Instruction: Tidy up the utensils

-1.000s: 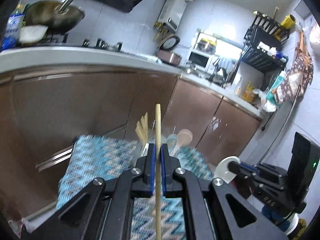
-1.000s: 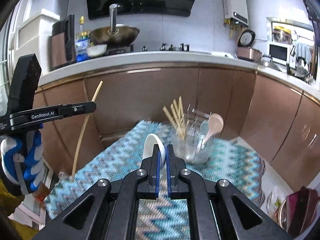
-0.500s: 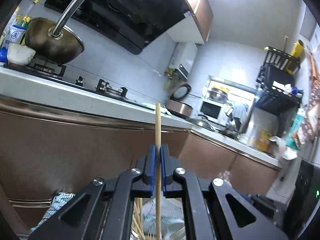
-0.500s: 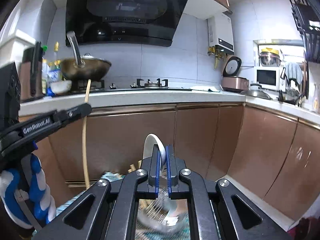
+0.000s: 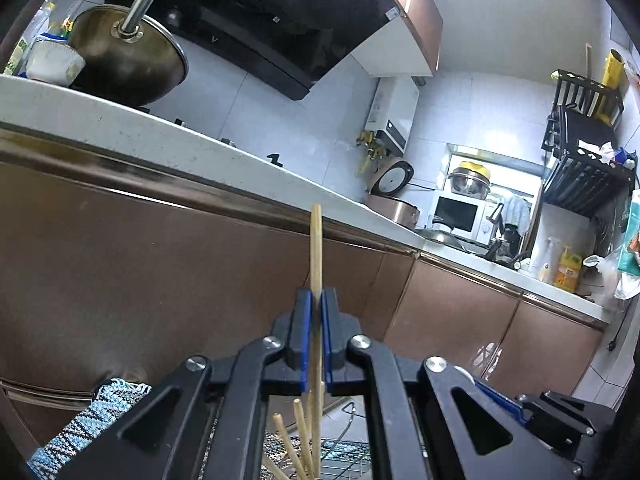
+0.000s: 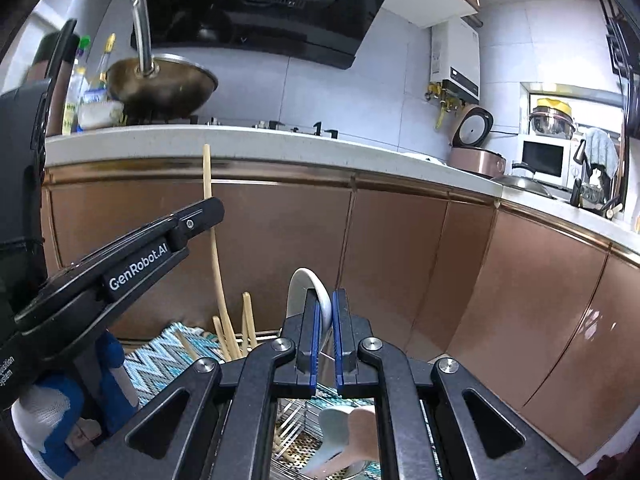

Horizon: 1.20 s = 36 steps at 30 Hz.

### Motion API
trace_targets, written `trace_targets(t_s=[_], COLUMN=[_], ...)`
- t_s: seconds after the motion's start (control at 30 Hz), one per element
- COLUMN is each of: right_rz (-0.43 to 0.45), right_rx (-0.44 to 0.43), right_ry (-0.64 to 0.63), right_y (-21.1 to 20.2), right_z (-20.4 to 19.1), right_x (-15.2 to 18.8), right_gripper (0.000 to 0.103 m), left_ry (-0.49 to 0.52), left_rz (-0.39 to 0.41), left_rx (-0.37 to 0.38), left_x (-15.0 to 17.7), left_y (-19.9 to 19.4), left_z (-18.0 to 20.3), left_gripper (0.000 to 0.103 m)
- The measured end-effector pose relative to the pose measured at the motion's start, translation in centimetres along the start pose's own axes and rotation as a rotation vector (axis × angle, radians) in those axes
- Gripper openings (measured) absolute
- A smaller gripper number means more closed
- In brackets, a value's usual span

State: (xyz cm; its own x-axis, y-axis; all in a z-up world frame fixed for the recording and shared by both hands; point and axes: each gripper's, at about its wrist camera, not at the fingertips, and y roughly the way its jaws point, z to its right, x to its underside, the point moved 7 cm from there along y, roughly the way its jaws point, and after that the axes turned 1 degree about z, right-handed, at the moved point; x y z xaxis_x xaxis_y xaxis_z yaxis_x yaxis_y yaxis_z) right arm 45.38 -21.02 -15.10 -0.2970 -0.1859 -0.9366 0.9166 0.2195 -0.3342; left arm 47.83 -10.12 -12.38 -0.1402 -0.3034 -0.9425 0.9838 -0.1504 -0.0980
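My left gripper [image 5: 315, 300] is shut on a wooden chopstick [image 5: 316, 248] held upright; its lower end reaches down among several other chopsticks [image 5: 298, 440] in the wire utensil holder [image 5: 340, 456] below. My right gripper [image 6: 325, 300] is shut on a white ceramic spoon [image 6: 304, 292], its bowl standing up above the fingers. Under it, the holder [image 6: 296, 424] contains a pale blue spoon [image 6: 332, 436] and a pink spoon [image 6: 362, 432]. The left gripper [image 6: 208, 210] and its chopstick [image 6: 212, 240] also show in the right wrist view.
The holder stands on a blue zigzag cloth [image 6: 160, 356], also seen in the left wrist view [image 5: 80, 424]. Brown kitchen cabinets [image 6: 400, 260] stand close behind under a white counter [image 6: 240, 140]. A wok [image 6: 160, 88] and bottles [image 6: 80, 92] sit on the counter.
Both grippers have moved forward over the holder and tilted upward. The chopstick's lower end has come down among the other chopsticks; the white spoon now hangs above the spoon compartment.
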Motion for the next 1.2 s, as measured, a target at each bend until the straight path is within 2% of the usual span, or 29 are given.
trace_targets(t_s=[0.17,0.23,0.27,0.33,0.4,0.53,0.67,0.9,0.97,1.1,1.2], right_rz=[-0.017,-0.013,-0.006,0.004,0.011,0.018,0.010,-0.001,0.005,0.014,0.023], right_rx=[0.001,0.002,0.005,0.005,0.008,0.015,0.020,0.062,0.076,0.099,0.114], right_ry=[0.017,0.029,0.038,0.050,0.054,0.068,0.079,0.109,0.115,0.119,0.123], right_y=[0.0,-0.4,-0.8,-1.4,-2.0,-4.1,-6.5,-11.8,-13.5,-16.9,-19.3], right_z=[0.1,0.3,0.4,0.4,0.4,0.2,-0.4,-1.5,-1.9,-2.7,-3.3], right_x=[0.8,0.7,0.6,0.3,-0.1,-0.8,-1.2,-1.4,-1.4,-1.5,-1.5], right_gripper=[0.009,0.014,0.022,0.031,0.031,0.036,0.043,0.048,0.056,0.061,0.071], left_ry=[0.006,0.010,0.012,0.015,0.021,0.037,0.075,0.149,0.160,0.174,0.192], left_rz=[-0.019,-0.023,-0.024,-0.027,-0.027,-0.031,-0.068,-0.141,-0.149,-0.165,-0.177], left_rx=[-0.001,-0.004,-0.006,-0.004,-0.006,-0.005,-0.018,-0.062,-0.078,-0.108,-0.127], left_x=[1.0,0.8,0.6,0.0,-0.8,-2.4,-3.6,-4.9,-5.3,-5.6,-5.6], left_y=[-0.5,-0.9,-1.2,-1.9,-2.7,-5.2,-8.4,-14.3,-15.9,-19.1,-21.2], left_z=[-0.1,-0.2,-0.3,-0.4,-0.5,-0.5,-0.3,-0.9,-1.2,-2.1,-2.5], left_gripper=[0.006,0.007,0.007,0.010,0.023,0.030,0.038,0.048,0.050,0.056,0.058])
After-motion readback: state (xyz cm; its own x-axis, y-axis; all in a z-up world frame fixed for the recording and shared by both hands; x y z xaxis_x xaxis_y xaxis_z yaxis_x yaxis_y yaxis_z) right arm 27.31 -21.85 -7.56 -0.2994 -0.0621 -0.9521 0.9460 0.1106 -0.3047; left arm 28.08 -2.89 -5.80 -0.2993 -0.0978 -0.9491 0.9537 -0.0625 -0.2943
